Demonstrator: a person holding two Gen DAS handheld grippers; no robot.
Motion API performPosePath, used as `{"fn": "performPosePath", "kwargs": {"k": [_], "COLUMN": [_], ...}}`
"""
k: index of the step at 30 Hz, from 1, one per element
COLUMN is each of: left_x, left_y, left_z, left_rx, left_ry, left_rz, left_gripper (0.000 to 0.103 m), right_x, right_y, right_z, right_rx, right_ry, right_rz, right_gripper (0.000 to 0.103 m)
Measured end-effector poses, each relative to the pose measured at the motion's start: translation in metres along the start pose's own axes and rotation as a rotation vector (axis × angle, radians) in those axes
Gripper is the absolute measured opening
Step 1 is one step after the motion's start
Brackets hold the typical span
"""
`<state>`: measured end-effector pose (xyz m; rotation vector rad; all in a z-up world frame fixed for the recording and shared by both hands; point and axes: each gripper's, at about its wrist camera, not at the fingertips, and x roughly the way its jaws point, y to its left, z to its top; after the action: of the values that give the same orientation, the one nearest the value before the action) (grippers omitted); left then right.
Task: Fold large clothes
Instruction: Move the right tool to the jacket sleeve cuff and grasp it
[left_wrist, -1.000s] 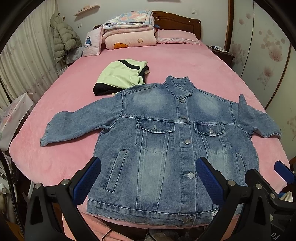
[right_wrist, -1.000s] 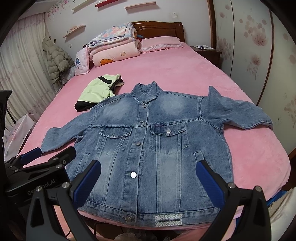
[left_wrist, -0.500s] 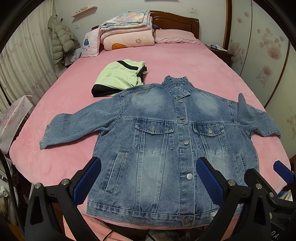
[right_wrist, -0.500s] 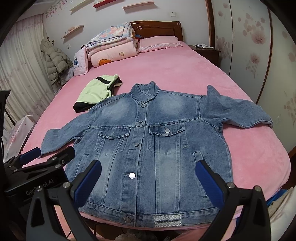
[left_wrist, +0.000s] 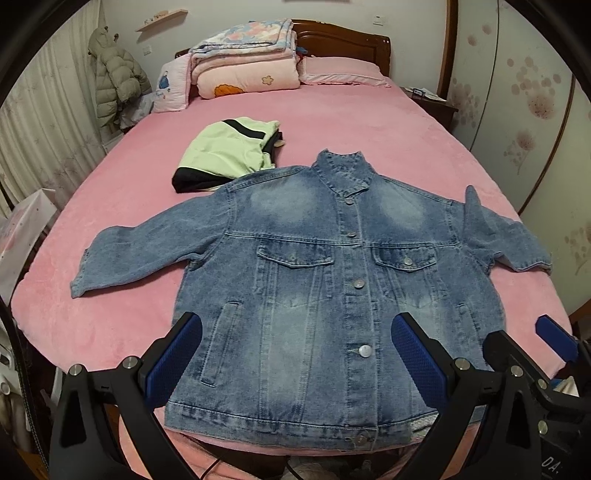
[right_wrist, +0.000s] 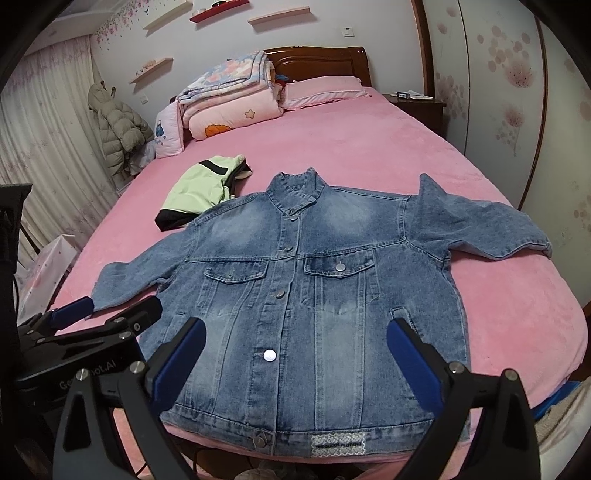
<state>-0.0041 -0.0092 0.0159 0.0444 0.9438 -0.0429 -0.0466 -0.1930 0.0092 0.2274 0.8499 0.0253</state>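
A blue denim jacket (left_wrist: 332, 280) (right_wrist: 306, 295) lies buttoned and face up on the pink bed (left_wrist: 369, 133) (right_wrist: 369, 147), collar away from me, both sleeves spread out sideways. Its hem reaches the bed's near edge. My left gripper (left_wrist: 293, 358) hovers open above the lower hem, nothing between its blue pads. My right gripper (right_wrist: 291, 360) is also open above the hem, a little further right. In the right wrist view the left gripper (right_wrist: 107, 314) shows at the lower left, beside the jacket's left sleeve cuff.
A folded light-green and black garment (left_wrist: 229, 151) (right_wrist: 203, 188) lies behind the jacket's left shoulder. Stacked quilts and pillows (left_wrist: 247, 55) sit at the headboard. A puffy coat (left_wrist: 114, 81) hangs by the left curtain. A nightstand (right_wrist: 417, 107) stands at the right.
Both views have drifted slightly; the jacket sits a little lower and nearer in frame. The jacket itself has not moved and both grippers stay open.
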Motion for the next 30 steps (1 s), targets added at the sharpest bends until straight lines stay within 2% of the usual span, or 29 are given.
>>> {"fn": "performPosePath", "kwargs": {"k": [3, 5, 11, 14, 19, 22, 30], "left_x": [-0.006, -0.014, -0.042, -0.054, -0.067, -0.074, -0.077], "left_y": [-0.002, -0.006, -0.033, -0.047, -0.076, -0.097, -0.163], "left_z": [0.004, 0.008, 0.025, 0.040, 0.066, 0.079, 0.106], "left_rx": [-0.015, -0.015, 0.088, 0.117, 0.174, 0.208, 0.298], "left_ry": [-0.020, -0.065, -0.173, -0.184, -0.177, -0.213, -0.304], "left_rz": [-0.045, -0.063, -0.055, -0.080, -0.143, -0.167, -0.155], "left_gripper": [0.102, 0.102, 0.102, 0.102, 0.102, 0.102, 0.102], "right_x": [-0.002, -0.008, -0.036, -0.050, -0.081, -0.099, -0.135], "right_y": [-0.005, -0.008, -0.016, -0.025, -0.048, -0.063, -0.114], "right_z": [0.005, 0.012, 0.038, 0.052, 0.076, 0.087, 0.110], "right_rx": [0.006, -0.009, -0.084, -0.104, -0.118, -0.118, -0.075], "right_ry": [0.000, -0.019, -0.094, -0.124, -0.199, -0.237, -0.341], "right_rz": [0.015, 0.006, -0.017, -0.029, -0.085, -0.117, -0.227], "right_gripper": [0.099, 0.099, 0.099, 0.099, 0.099, 0.099, 0.099]}}
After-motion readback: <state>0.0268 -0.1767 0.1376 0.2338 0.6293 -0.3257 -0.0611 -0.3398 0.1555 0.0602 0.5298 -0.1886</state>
